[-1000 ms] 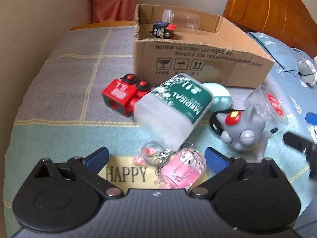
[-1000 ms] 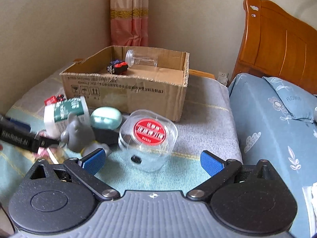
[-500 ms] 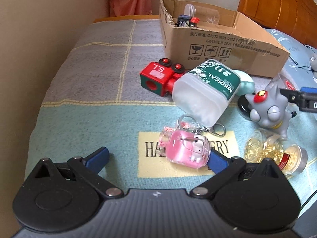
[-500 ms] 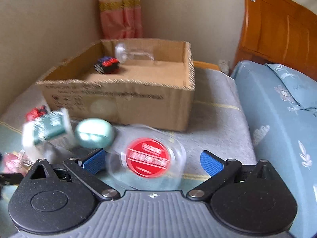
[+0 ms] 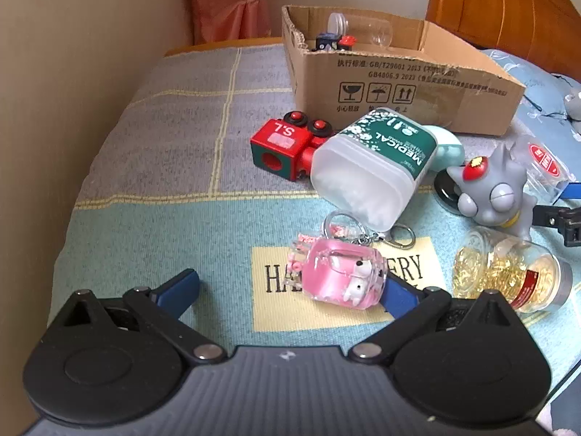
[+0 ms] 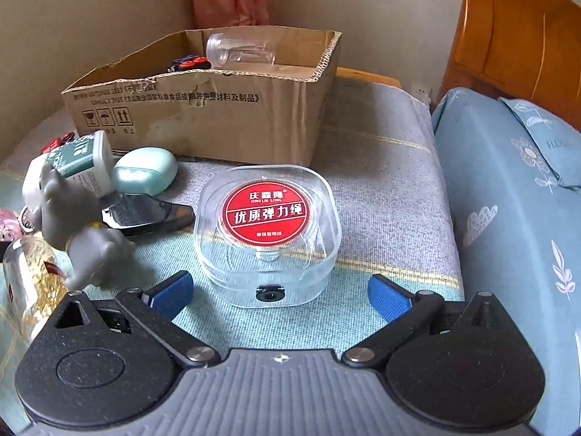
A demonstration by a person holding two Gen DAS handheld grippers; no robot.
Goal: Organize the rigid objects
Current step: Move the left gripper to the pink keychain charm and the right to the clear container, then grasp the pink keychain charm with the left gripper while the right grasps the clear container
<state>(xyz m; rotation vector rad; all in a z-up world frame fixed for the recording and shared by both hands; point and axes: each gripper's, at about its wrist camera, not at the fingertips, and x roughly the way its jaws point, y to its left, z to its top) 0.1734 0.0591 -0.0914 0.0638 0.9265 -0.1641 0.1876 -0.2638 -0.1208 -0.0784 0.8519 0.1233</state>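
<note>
Right gripper is gaping wide, empty, clear box just ahead at 12 o'clock (lid up). Left gripper is also hanging open, pink keychain touching its right finger, long axis running 10-to-4.

Blanket left of red toy block open; cardboard box walls off back

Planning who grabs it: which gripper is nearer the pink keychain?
Left. The left gripper has the pink keychain against one fingertip; the right gripper faces the clear box.
</note>
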